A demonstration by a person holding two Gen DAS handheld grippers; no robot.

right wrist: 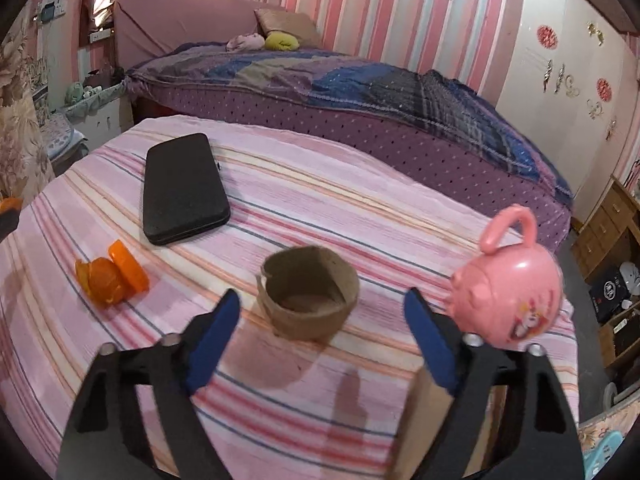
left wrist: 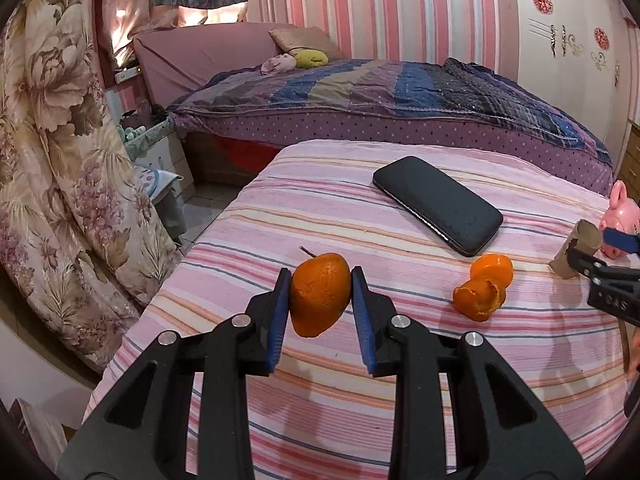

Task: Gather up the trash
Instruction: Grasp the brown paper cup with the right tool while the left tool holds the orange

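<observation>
2 grippers working: left gripper clamps the orange peel above the striped cloth; right gripper spreads wide around the cardboard tube.

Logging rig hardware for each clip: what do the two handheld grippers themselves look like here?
Both look alike. The left gripper has matte black plastic linkage arms with triangular cut-outs, round silver pivot pins, and flat blue ribbed pads lining its fingers. The right gripper shows the same black frame, silver pins and blue pads. From the left view, its black body bears pale embossed lettering, too small to read. No cables or sleeves show.
</observation>
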